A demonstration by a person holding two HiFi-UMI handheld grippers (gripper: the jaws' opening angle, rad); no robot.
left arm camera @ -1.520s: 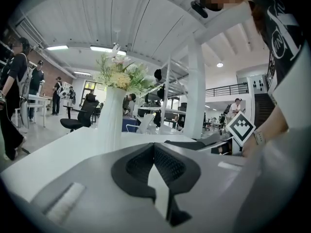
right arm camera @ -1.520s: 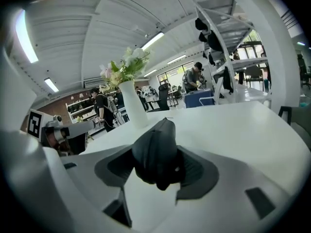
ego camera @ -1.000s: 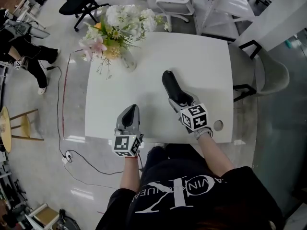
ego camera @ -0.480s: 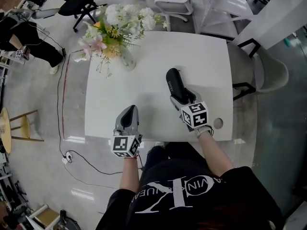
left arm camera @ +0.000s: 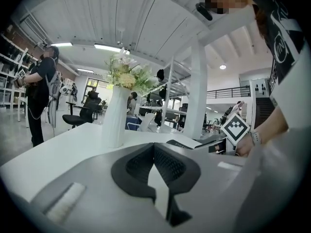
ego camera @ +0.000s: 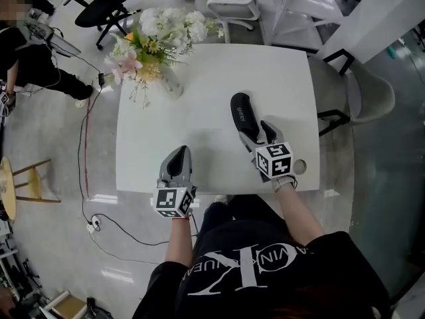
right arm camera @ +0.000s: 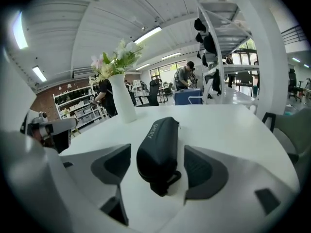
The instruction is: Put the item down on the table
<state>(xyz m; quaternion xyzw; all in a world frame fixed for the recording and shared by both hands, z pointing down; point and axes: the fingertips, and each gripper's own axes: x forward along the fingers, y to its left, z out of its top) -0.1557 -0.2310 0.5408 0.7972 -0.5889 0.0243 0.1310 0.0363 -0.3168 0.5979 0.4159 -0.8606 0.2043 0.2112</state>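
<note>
A long black zipped case (ego camera: 243,115) lies flat on the white table (ego camera: 199,111), right of the middle. My right gripper (ego camera: 257,133) sits at the case's near end, and its jaws are opening. In the right gripper view the case (right arm camera: 158,147) rests between the two pads (right arm camera: 204,171) with a gap on each side, so nothing presses on it. My left gripper (ego camera: 178,158) lies near the table's front edge, shut and empty. Its tips meet in the left gripper view (left arm camera: 154,152).
A white vase of flowers (ego camera: 156,42) stands at the table's far left corner. A round hole (ego camera: 300,167) is in the tabletop beside my right wrist. Office chairs (ego camera: 232,5) stand beyond the table, and a person (ego camera: 26,58) is on the floor at the left.
The right gripper's jaws have spread away from the black case, which now lies on the table a little farther right. The left gripper has not moved.
</note>
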